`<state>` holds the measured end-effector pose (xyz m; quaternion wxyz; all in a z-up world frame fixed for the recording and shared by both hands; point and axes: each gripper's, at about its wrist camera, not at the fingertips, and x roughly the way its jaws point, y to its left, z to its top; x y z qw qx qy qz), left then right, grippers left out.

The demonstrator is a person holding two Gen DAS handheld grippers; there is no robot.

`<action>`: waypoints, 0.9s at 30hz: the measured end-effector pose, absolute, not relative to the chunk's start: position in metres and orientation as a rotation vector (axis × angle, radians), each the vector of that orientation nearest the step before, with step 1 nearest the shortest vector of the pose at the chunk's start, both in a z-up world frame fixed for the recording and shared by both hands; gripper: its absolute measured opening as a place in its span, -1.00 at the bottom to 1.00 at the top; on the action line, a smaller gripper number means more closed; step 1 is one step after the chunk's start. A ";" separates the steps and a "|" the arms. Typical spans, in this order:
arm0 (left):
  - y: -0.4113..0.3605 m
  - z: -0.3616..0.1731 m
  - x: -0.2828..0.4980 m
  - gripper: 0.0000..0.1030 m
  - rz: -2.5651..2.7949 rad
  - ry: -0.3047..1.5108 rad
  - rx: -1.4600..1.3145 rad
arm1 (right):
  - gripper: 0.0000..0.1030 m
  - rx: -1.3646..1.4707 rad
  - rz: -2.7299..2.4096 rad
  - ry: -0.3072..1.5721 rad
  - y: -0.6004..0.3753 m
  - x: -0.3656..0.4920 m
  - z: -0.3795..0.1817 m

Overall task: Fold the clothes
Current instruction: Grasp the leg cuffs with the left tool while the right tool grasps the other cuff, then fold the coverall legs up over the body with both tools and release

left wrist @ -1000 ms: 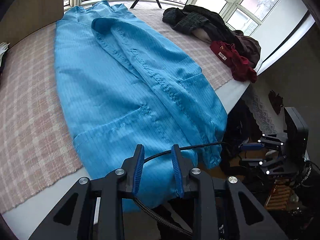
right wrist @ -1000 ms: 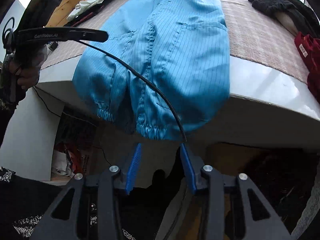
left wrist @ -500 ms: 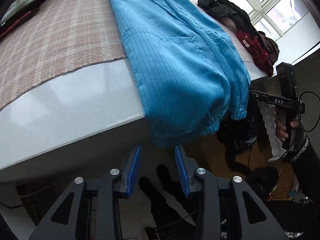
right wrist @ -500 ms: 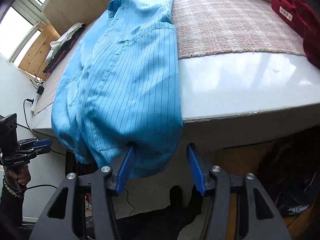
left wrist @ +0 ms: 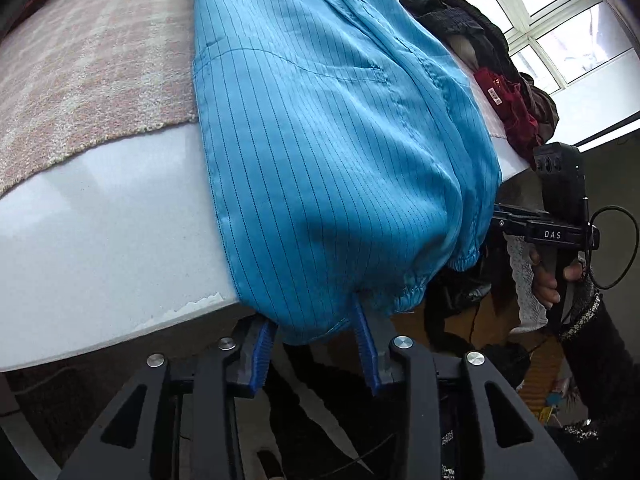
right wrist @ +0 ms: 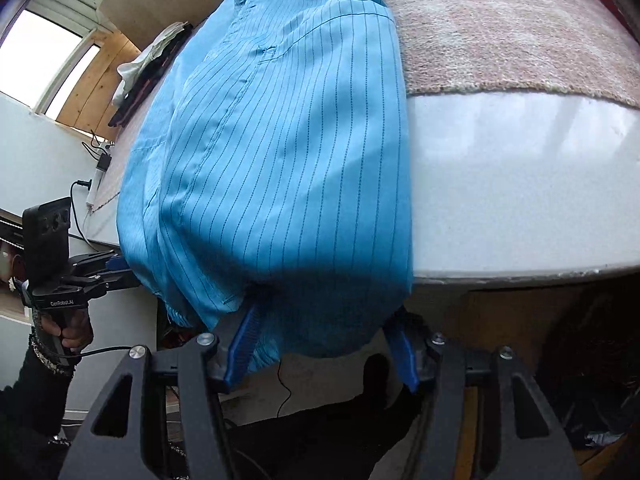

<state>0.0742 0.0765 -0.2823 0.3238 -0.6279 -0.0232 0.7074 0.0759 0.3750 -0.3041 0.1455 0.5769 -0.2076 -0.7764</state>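
Blue striped garment (left wrist: pixel 340 152) lies along table (left wrist: pixel 100 232), hem hanging off edge. My left gripper (left wrist: pixel 316 344) and right gripper (right wrist: pixel 320 344) both spread wide around hem, nothing clamped. Risk: slick fabric slips, 1 layer pinched only.

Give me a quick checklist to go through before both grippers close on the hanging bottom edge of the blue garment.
1. Left gripper open: ok, fingers spread either side of the hem.
2. Right gripper open: ok, jaws wide.
3. Cloth between the fingers: ok on both; the blue garment hangs down into each gap.
4. Grip spots apart: ok; each gripper shows at the opposite side of the hem in the other's view.
5. Only one layer caught: cannot tell; the cloth hides the fingertips, and folded layers and gathered cuffs hang at the edge.
6. Path back over the table free: ok nearby; the clothes pile sits off to the side.
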 end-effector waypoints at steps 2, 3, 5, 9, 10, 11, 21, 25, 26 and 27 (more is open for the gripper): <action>0.077 -0.281 0.072 -0.80 1.812 -0.075 -1.663 | -0.09 1.657 -2.214 -0.601 0.376 0.074 -0.305; 0.077 -0.279 0.072 -0.88 1.790 -0.084 -1.654 | -0.29 1.662 -2.205 -0.597 0.378 0.077 -0.304; 0.078 -0.272 0.072 -0.91 1.767 -0.080 -1.634 | -0.56 1.689 -2.193 -0.548 0.376 0.077 -0.302; 0.075 -0.257 0.071 -0.93 1.714 -0.129 -1.610 | -0.91 1.717 -2.120 -0.510 0.371 0.076 -0.286; 0.074 -0.251 0.069 -0.93 1.697 -0.164 -1.604 | -0.91 1.717 -2.103 -0.511 0.371 0.076 -0.279; 0.072 -0.244 0.068 -0.93 1.680 -0.199 -1.595 | -0.92 1.709 -2.089 -0.528 0.371 0.077 -0.271; 0.069 -0.155 -0.017 -0.93 1.663 -0.459 -1.450 | -0.92 1.564 -2.002 -0.837 0.396 0.010 -0.181; 0.073 -0.130 -0.084 -0.92 1.720 -0.535 -1.419 | -0.92 1.503 -1.967 -0.957 0.408 -0.027 -0.147; 0.075 -0.134 -0.105 -0.90 1.745 -0.559 -1.441 | -0.92 1.487 -1.958 -0.987 0.411 -0.036 -0.138; 0.074 -0.136 -0.115 -0.83 1.774 -0.545 -1.454 | -0.92 1.514 -1.952 -1.008 0.417 -0.054 -0.140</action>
